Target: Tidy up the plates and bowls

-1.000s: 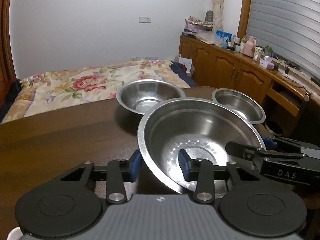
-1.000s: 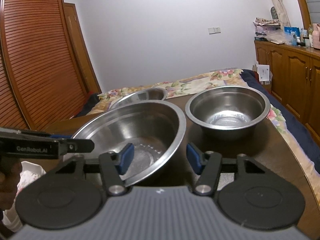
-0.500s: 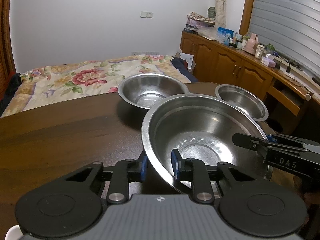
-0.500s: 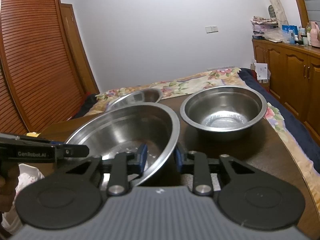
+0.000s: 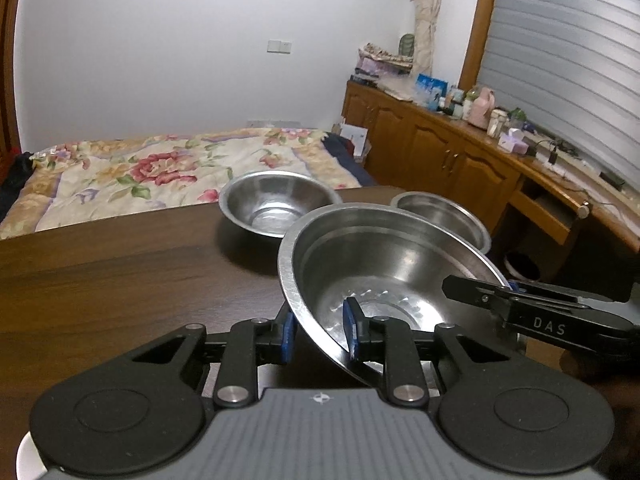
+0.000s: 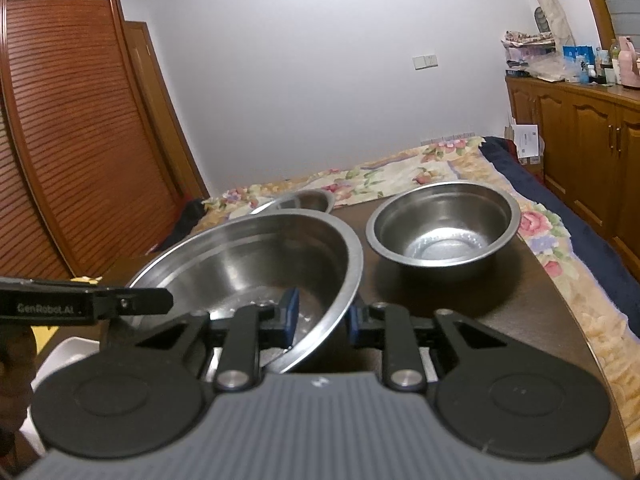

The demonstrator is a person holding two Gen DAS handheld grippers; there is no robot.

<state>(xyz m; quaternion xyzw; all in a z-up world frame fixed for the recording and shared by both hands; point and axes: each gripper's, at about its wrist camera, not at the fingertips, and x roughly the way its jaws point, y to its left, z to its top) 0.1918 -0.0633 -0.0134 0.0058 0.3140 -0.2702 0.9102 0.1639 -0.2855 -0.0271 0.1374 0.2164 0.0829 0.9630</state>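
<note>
Left wrist view: the left claw (image 5: 318,334) is clamped on the near-left rim of the large steel bowl (image 5: 384,280), one blue pad inside the wall and one outside. The right claw (image 6: 322,316) pinches the opposite rim in the same manner. The bowl sits tilted between the two grips, above the dark wooden desk (image 5: 120,280); whether its base touches the desk cannot be told.

Risks noted:
- Both grips bear on thin, polished, sloping metal. Uneven lift or twist between the hands could let a pad slide off the rim and drop the bowl.
- The medium bowl (image 6: 442,224) stands just beside the large one near the desk's right edge; a sideways swing could knock it towards the bed (image 6: 560,248).
- The far bowl (image 5: 278,208) lies close behind; forward travel risks a rim strike.
</note>
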